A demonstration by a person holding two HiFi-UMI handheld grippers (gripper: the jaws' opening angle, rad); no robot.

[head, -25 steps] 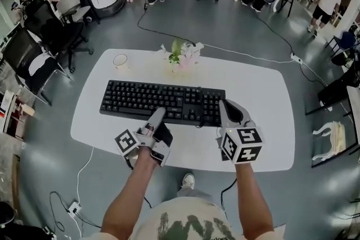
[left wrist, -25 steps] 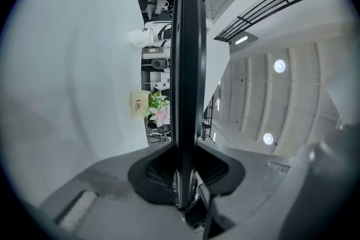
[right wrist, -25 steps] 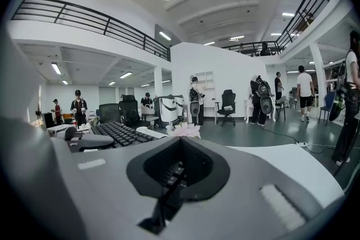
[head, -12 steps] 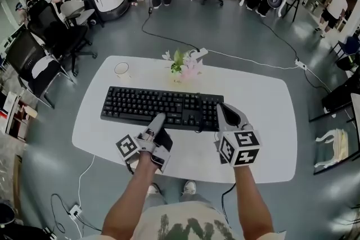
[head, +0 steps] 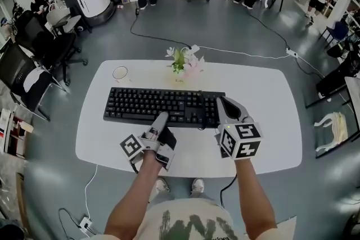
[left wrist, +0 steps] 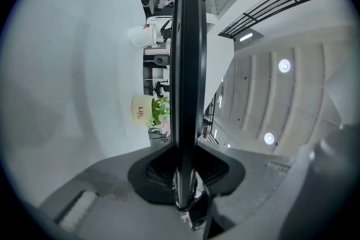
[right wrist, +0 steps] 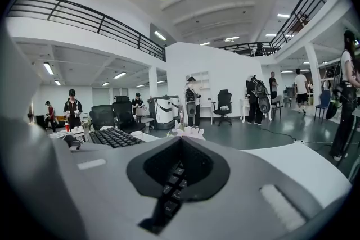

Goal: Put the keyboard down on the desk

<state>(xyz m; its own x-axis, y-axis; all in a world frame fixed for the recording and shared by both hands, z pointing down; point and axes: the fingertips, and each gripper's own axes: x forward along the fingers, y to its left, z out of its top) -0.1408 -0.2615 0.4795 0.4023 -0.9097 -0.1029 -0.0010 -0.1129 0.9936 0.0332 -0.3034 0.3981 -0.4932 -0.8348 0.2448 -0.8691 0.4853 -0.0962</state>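
A black keyboard [head: 163,105] stretches across the middle of the white desk [head: 270,121]. My left gripper [head: 161,120] is shut on its near long edge. In the left gripper view the keyboard [left wrist: 184,64] is an edge-on dark bar clamped in my left gripper [left wrist: 183,174], with the desk top showing beside it, so it seems held just off the surface. My right gripper [head: 224,105] is shut on the keyboard's right end. In the right gripper view its upper jaw lies over the keys [right wrist: 115,136] of my right gripper [right wrist: 175,177].
A small pot of pink and white flowers [head: 183,63] stands just behind the keyboard, and a white mug [head: 120,73] at the back left. A cable runs off the desk's far edge across the floor. Office chairs, machines and several people fill the room beyond.
The head view has shifted a little. Both grippers keep their hold, and the keyboard has hardly moved over the desk.
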